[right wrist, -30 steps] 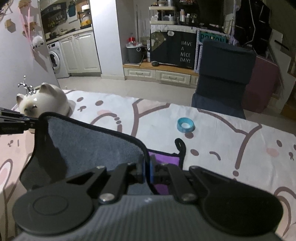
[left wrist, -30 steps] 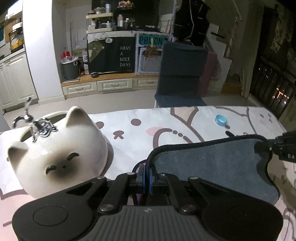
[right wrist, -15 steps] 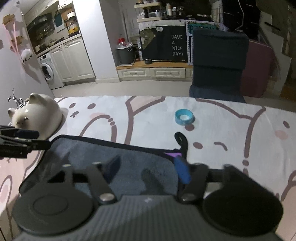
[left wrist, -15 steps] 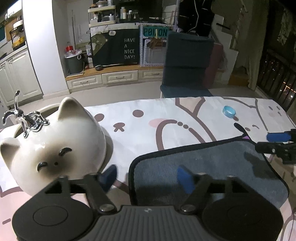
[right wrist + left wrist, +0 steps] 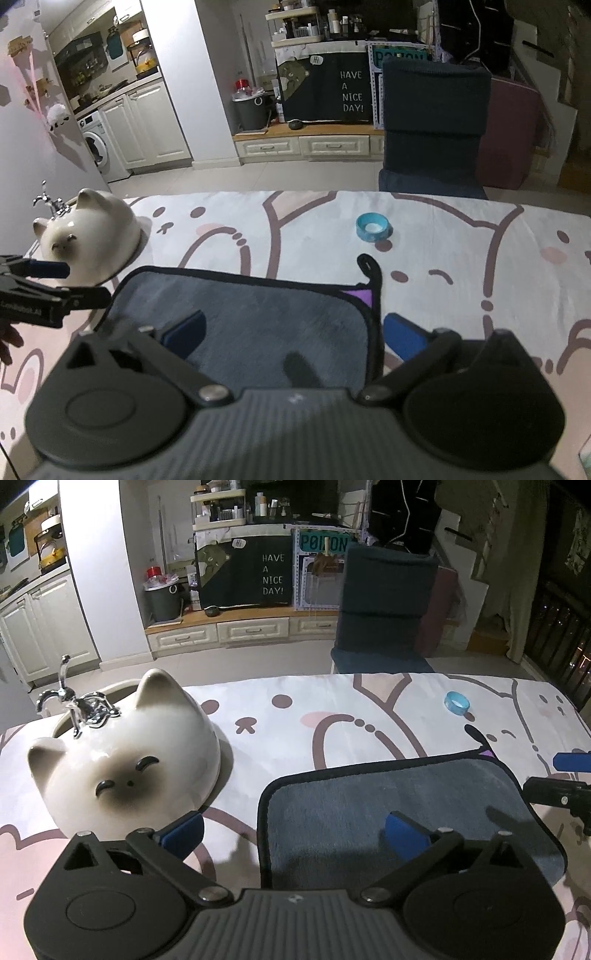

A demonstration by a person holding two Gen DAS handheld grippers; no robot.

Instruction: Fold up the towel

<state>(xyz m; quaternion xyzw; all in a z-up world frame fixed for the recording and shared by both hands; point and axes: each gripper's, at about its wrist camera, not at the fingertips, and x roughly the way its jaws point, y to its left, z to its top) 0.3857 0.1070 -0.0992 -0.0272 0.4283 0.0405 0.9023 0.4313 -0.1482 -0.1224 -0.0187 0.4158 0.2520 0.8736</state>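
Lying flat on the cat-print tablecloth [image 5: 295, 716], the grey towel [image 5: 369, 805] has a black trim and sits folded, with a purple tab [image 5: 360, 297] peeking out at its far right corner beside a black hanging loop [image 5: 369, 267].

Left gripper [image 5: 293, 829]: jaws spread wide, holding nothing. One blue pad [image 5: 183, 830] over bare cloth just left of the towel's left edge, the other above the towel surface.

Right gripper [image 5: 293, 334]: jaws also wide, empty. Left pad [image 5: 184, 334] over the towel, right pad just past the towel's right edge, above the tablecloth.

Each gripper shows at the edge of the other's view, flanking the towel.

Cat-face ceramic basin [image 5: 125, 753] with a chrome tap [image 5: 74, 705] stands left of the towel, close but apart from it. Blue tape ring [image 5: 373, 228] rests beyond the towel, well apart. Dark chair [image 5: 384, 605] behind the table's far edge.
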